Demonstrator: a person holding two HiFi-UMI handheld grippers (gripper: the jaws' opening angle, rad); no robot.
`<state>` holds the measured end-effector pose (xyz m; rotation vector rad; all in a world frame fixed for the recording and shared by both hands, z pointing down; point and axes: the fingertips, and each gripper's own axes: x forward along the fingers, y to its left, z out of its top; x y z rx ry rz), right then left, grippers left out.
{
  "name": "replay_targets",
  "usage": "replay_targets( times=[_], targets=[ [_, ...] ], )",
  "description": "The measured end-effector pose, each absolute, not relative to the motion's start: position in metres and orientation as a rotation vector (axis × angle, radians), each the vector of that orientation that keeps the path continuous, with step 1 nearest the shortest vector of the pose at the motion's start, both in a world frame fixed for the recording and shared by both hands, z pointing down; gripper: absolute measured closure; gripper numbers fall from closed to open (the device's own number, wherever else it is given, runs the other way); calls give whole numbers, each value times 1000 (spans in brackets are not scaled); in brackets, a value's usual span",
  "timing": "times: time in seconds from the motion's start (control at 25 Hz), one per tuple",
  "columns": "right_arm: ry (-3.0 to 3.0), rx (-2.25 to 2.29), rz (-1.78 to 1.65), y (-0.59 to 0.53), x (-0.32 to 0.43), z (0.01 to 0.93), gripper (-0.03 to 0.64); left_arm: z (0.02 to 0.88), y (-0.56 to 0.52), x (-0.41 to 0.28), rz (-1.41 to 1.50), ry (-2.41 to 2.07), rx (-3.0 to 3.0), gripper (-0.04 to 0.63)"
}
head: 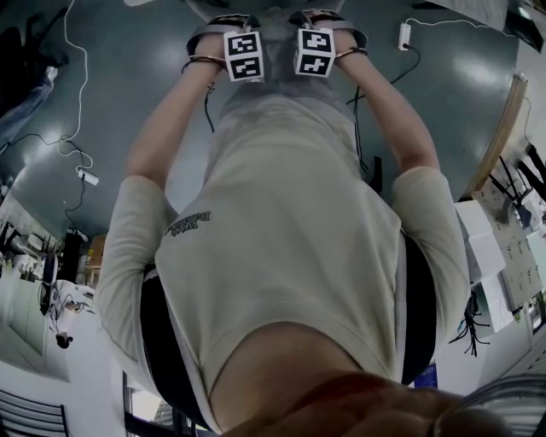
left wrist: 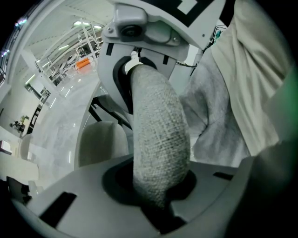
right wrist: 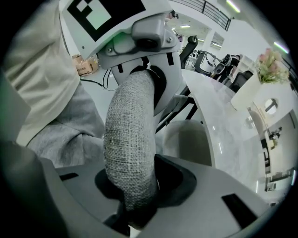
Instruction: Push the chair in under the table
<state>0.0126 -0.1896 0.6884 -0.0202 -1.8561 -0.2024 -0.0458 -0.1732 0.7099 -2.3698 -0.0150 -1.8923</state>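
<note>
Dark floor (head: 128, 102) — cables (head: 85, 68), power strip (head: 88, 177) lie on it; pale table (right wrist: 223, 125) — flower pot (right wrist: 249, 95).

The left gripper (left wrist: 160, 204) had its jaws closed on the near end of the chair's top rail (left wrist: 160, 130), a thick bar padded in grey woven cloth that ran away from the camera. At the rail's far end the right gripper (left wrist: 135, 69) clasped the same bar, its marker cube (left wrist: 195, 5) just showing above. Right of the rail hung a person's pale shirt (left wrist: 260, 69) over grey trousers (left wrist: 214, 116). Left of the rail lay the chair's light seat (left wrist: 100, 142) on dark struts, next to the curved edge of a white, marble-like table (left wrist: 60, 125). Far off to the left stood something orange (left wrist: 83, 64), too small to tell.
</note>
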Motion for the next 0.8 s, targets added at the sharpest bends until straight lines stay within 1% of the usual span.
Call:
replay_targets(
  times=[0.8],
  targets=[
    [-1881, -43, -191, -270, 10, 684, 491, 706, -253, -49, -1902, -34, -2366, 522]
  ],
)
